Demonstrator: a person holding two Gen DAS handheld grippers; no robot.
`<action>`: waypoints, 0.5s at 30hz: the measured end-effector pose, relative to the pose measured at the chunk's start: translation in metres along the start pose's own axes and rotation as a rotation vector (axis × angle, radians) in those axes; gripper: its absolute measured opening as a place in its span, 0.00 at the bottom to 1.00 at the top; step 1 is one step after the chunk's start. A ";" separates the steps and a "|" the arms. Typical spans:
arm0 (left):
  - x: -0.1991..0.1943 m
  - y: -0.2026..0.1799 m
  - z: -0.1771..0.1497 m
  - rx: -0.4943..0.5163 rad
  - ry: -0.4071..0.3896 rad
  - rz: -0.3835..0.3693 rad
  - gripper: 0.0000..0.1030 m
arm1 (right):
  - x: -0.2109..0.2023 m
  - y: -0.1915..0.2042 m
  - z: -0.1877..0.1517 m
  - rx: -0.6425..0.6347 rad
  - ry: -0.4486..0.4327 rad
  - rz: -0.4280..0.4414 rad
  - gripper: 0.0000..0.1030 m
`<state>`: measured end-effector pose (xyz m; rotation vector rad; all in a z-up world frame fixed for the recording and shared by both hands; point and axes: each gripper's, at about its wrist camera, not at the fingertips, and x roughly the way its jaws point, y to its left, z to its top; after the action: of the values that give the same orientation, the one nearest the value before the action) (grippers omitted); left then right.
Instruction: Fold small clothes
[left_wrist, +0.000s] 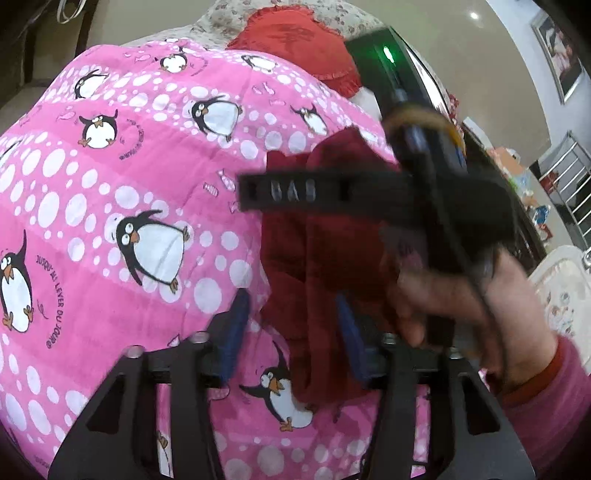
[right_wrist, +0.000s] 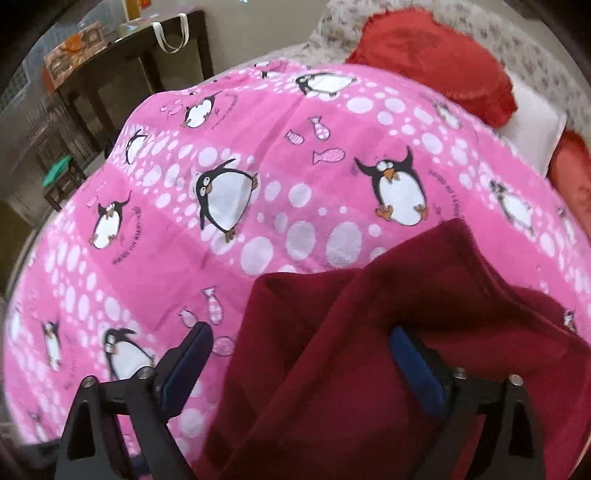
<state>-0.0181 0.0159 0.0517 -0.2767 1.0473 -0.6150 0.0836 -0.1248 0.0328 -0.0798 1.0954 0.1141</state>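
Our left gripper (left_wrist: 291, 332) hangs with jaws apart over the near edge of the dark red garment (left_wrist: 325, 251), pads clear of it. Our right gripper (right_wrist: 299, 354) is spread wide above the same cloth, lying rumpled on the pink penguin blanket (right_wrist: 258, 147).

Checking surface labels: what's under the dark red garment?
The dark red garment lies on the pink penguin-print blanket, which shows all around it. The blanket right beneath it is covered, so anything else under there cannot be seen.
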 end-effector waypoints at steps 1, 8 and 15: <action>-0.003 0.001 0.001 -0.009 -0.018 -0.013 0.66 | -0.006 -0.004 -0.002 -0.001 -0.019 -0.025 0.63; 0.001 -0.017 0.020 0.002 -0.059 -0.086 0.76 | -0.037 -0.077 -0.007 0.255 -0.050 0.311 0.17; 0.048 -0.028 0.032 0.009 0.031 -0.085 0.71 | -0.060 -0.084 -0.011 0.243 -0.078 0.338 0.16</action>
<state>0.0173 -0.0379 0.0463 -0.3056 1.0660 -0.7027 0.0580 -0.2124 0.0820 0.3268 1.0297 0.2830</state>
